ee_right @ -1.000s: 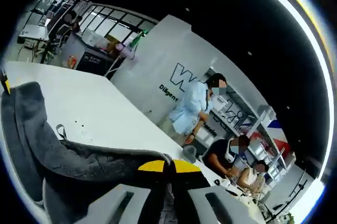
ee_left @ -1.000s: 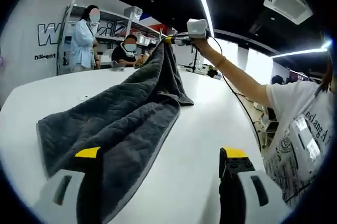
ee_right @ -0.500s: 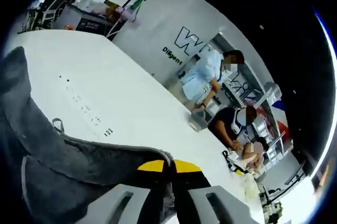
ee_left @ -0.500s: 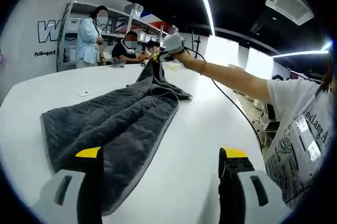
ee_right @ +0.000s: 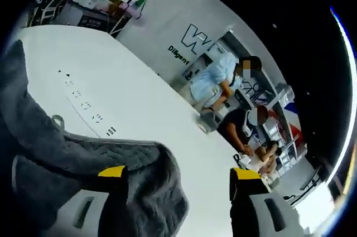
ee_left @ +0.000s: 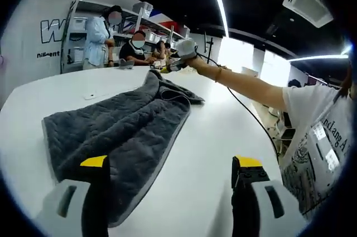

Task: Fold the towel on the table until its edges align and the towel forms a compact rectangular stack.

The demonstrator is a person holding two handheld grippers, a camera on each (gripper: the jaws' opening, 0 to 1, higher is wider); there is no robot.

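A dark grey quilted towel (ee_left: 120, 131) lies spread on the white table (ee_left: 212, 153), its far corner bunched in folds. My left gripper (ee_left: 170, 163) is open low over the table, its left jaw above the towel's near edge and nothing between the jaws. At the towel's far corner, the right gripper (ee_left: 177, 64) hangs just above the cloth in an outstretched hand. In the right gripper view, the right gripper (ee_right: 178, 173) is open; the towel (ee_right: 67, 153) lies under its left jaw with a rumpled hemmed edge, on the table (ee_right: 122, 97).
Several people (ee_left: 103, 33) stand and sit by shelves beyond the table's far edge. The person's arm (ee_left: 251, 86) and torso (ee_left: 318, 148) fill the right side, with a cable hanging along the arm. A small flat object (ee_left: 89, 96) lies on the table left of the towel.
The right gripper lowered the towel's raised far corner onto the table and opened, letting it go. The towel now lies flat. My left gripper stayed in place, open.
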